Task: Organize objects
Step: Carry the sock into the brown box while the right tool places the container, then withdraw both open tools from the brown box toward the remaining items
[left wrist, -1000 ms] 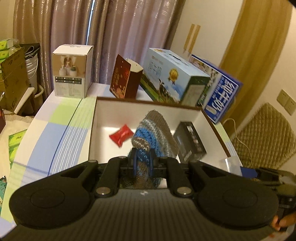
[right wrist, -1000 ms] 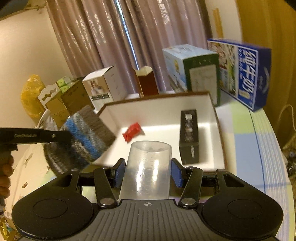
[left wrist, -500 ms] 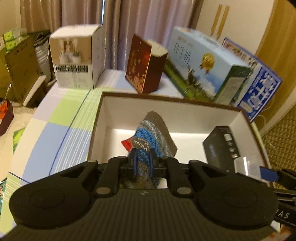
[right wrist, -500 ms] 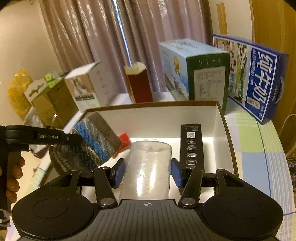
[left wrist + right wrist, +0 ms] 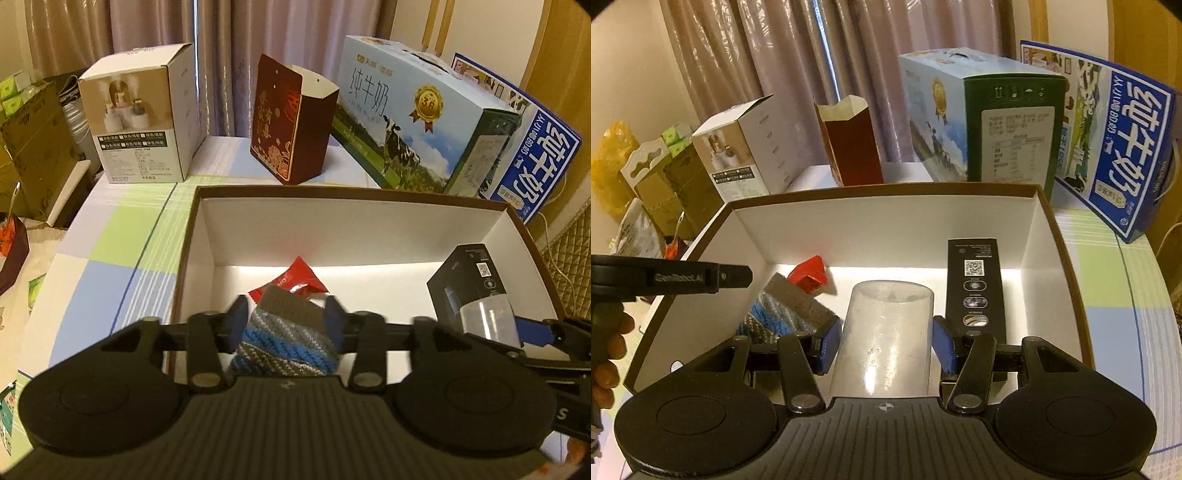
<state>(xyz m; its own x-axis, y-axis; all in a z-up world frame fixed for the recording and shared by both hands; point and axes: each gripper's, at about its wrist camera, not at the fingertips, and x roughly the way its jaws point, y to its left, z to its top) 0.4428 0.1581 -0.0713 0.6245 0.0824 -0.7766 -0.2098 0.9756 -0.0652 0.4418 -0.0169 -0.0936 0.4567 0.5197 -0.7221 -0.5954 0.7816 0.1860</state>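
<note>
A grey and blue striped knitted piece (image 5: 288, 332) lies on the floor of the white box with a brown rim (image 5: 332, 190). It sits between the fingers of my left gripper (image 5: 286, 321), whose jaws are opening, and the pads stand off its sides. My right gripper (image 5: 886, 345) is shut on a clear plastic cup (image 5: 886, 325), held low inside the box (image 5: 886, 229). The knitted piece (image 5: 786, 314) lies just left of the cup. A red packet (image 5: 295, 277) and a black carton (image 5: 975, 288) also lie in the box.
Behind the box stand a white product carton (image 5: 144, 122), a dark red paper bag (image 5: 291, 122) and two milk cartons (image 5: 417, 118). The checked tablecloth (image 5: 110, 266) stretches to the left. A person's hand (image 5: 609, 350) holds the left gripper's handle.
Both grippers have come forward and down into the box. The left jaws went from shut on the knitted piece to apart, and it now rests on the box floor. The right gripper's hold on the cup is unchanged.
</note>
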